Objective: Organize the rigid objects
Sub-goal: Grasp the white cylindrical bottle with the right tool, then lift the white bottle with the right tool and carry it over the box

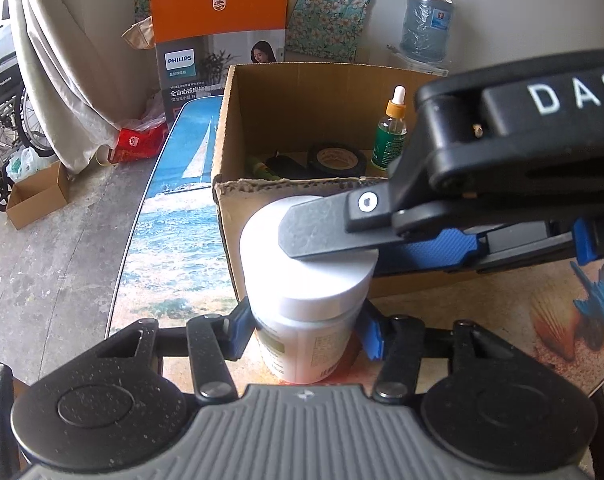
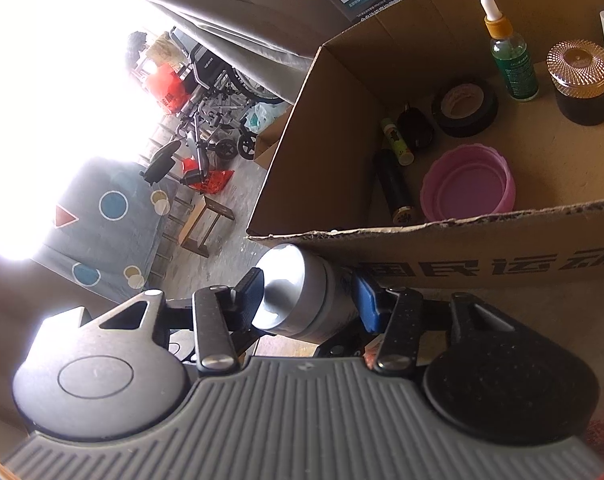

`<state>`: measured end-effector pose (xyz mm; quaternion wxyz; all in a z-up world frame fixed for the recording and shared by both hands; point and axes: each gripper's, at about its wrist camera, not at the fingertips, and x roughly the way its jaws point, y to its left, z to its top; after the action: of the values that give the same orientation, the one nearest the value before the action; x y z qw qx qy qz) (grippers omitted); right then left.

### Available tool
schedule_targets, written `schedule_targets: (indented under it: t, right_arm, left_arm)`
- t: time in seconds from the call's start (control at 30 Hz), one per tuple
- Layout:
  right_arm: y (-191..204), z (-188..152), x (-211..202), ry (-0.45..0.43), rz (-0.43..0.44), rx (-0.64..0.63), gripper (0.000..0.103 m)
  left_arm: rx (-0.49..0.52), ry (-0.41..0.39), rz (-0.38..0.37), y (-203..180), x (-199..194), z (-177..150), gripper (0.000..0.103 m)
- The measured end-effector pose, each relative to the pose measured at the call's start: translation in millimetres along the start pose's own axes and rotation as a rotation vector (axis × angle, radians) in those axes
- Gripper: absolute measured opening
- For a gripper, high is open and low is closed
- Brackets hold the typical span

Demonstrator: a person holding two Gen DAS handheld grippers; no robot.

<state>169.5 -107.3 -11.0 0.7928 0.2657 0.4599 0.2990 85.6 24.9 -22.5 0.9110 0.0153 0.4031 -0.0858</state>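
1. My left hand-held gripper [image 1: 308, 330] clamps the white-lidded bottle [image 1: 308, 280] by its body, upright on the tabletop [image 1: 482, 320], just in front of the cardboard box [image 1: 238, 200].
2. My right hand-held gripper [image 2: 308, 302] pinches the same bottle's cap.
3. Inside the box I see a dropper bottle [image 2: 510, 56], tape roll [image 2: 464, 106] and pink lid [image 2: 468, 184].

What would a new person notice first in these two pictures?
The white bottle stands out first: it sits just in front of the cardboard box, with the left gripper around its body and the right gripper across its cap. Next, the open box shows its contents: a pink lid, a roll of black tape and a green dropper bottle.
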Motion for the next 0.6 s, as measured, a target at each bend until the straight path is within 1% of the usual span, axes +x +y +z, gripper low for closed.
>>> schedule_targets:
  t: [0.2,0.47,0.6]
  right_arm:
    - [1,-2,-2,-0.004,-0.001,-0.008,0.045]
    - [3,-7,-12,-0.023,0.009,-0.014,0.045]
    - [5,-11,-22,-0.039,0.020,-0.024,0.045]
  left_arm:
    - [-0.009,-0.001,-0.010,0,-1,0,0.054]
    - [0.003,-0.022,-0.010,-6,-11,-1,0.054]
    - [0.012,-0.042,-0.007,-9,-22,-2,0.054]
